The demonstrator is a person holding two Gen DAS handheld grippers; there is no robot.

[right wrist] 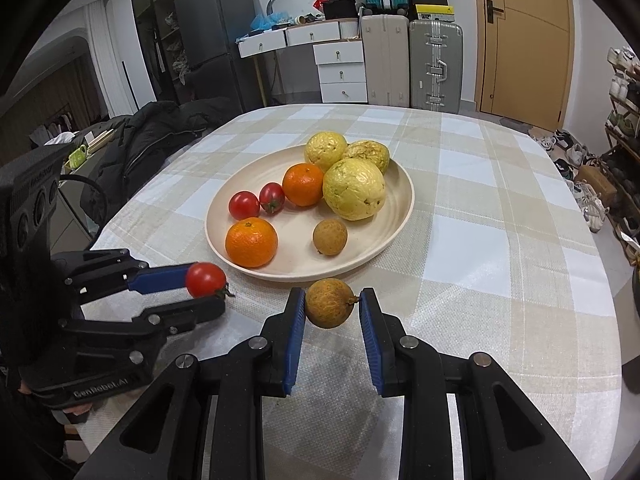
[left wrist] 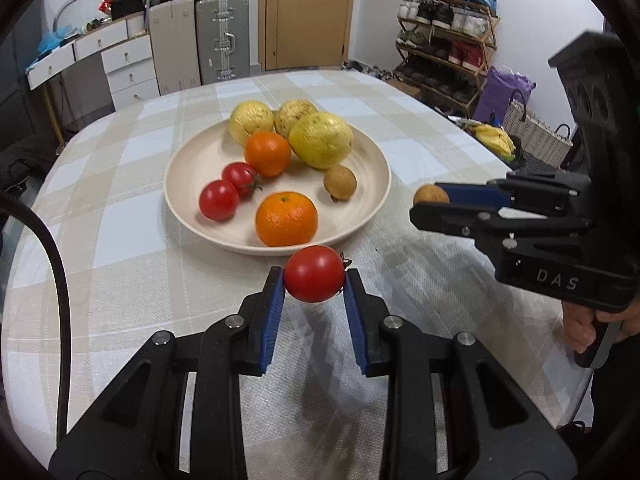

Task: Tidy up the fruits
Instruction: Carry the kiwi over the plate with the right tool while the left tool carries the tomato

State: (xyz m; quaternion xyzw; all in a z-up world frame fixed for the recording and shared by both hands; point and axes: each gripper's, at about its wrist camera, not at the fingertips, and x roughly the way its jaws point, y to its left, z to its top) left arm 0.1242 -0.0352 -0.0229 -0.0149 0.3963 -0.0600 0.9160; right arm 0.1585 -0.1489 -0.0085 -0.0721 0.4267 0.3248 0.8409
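Left wrist view is showing the left gripper (left wrist: 314, 280) clamping a tomato (left wrist: 315, 278) between its blue pads (left wrist: 272, 316), above the cloth (left wrist: 120, 260) and just short of the plate (left wrist: 372, 208) rim. The tomato is glossy red and round, its dark stem sticking out on the right side. The right gripper (right wrist: 331, 304) is gripping a longan (right wrist: 330, 303), a dull brown, speckled ball with a short stalk touching the right pad.

The plate is sitting mid-table and carrying two oranges (right wrist: 251, 242), two more tomatoes (right wrist: 244, 205), a second longan (right wrist: 329, 237) and three yellow, blotchy fruits (right wrist: 354, 189) at the far side. The two tomatoes are touching each other; the far orange is lying against the largest yellow fruit.

Hidden or unclear items:
- The rearmost yellow fruit is showing only in part behind the other two.
- In the left wrist view, the right gripper's near finger is covering most of its longan (left wrist: 430, 194).
- In the right wrist view, the left gripper's lower finger is covering the tomato's underside.
- Whether either held fruit is touching the cloth cannot be told.
- Fisheye edges are cutting off both gripper bodies.
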